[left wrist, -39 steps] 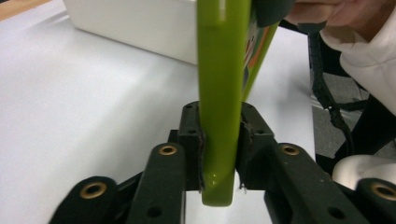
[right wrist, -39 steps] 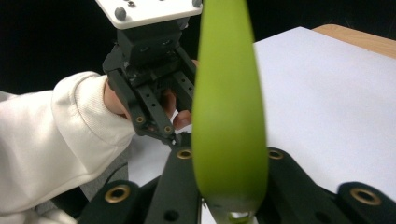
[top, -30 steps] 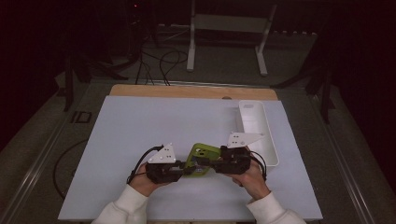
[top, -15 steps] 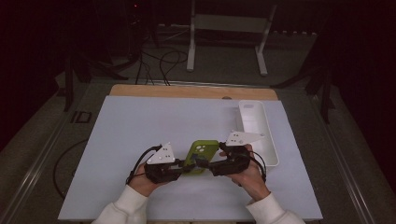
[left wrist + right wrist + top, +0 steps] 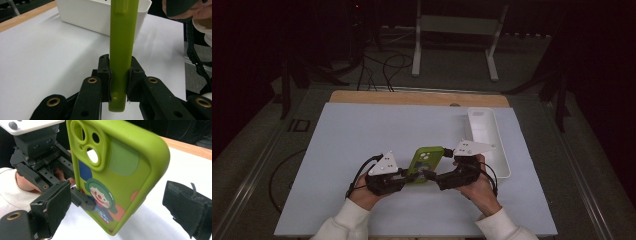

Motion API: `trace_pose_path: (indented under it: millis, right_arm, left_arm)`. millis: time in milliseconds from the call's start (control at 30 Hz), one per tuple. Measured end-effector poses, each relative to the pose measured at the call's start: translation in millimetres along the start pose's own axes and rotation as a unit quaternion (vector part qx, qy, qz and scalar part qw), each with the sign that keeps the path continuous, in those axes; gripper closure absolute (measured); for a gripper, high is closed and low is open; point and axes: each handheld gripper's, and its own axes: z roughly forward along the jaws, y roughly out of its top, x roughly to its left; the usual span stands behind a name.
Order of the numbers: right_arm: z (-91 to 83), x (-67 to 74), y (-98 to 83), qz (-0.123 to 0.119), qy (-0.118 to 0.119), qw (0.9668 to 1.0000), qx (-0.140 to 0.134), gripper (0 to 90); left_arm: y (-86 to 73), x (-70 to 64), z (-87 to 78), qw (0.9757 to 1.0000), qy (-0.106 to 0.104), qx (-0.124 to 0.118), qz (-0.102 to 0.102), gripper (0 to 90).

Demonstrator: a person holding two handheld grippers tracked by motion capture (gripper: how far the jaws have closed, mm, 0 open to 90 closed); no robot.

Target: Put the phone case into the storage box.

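Observation:
A lime-green phone case (image 5: 427, 161) with a clown picture on its back is held just above the white table, between the two hands. My left gripper (image 5: 411, 175) is shut on the case's lower edge, and its pads (image 5: 105, 75) press both faces of the green case (image 5: 122, 45). My right gripper (image 5: 429, 174) faces it from the right. Its jaws have just been opening. In the right gripper view the green case (image 5: 117, 167) stands between them with both pads (image 5: 58, 203) clear of it. The left gripper's finger (image 5: 81, 200) touches the case there.
A long white tray (image 5: 486, 136) lies at the right side of the white table top (image 5: 357, 135), just beyond the right hand; the white tray (image 5: 82, 15) is also behind the case. A wooden strip (image 5: 412, 98) borders the far edge. Stands and cables are on the floor beyond.
The right gripper's jaws have spread apart and come off the case. The left gripper keeps its grip, and both hands stay in place.

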Motion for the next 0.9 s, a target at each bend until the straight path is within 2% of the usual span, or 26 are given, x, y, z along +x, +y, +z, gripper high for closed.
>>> trace_pose_path:
  millis: [333,900]
  right_arm:
    - [-0.6,-1.0,-0.7,0.005,-0.006,1.0,-0.006,8.3]
    - [-3.0,-3.1,-2.2,0.026,-0.021,0.9993,-0.016,8.3]
  left_arm:
    - [0.5,0.6,-1.1,0.9999,0.015,-0.001,-0.006,77.3]
    - [1.6,-0.2,-1.4,0.9981,0.058,-0.004,-0.02,77.3]
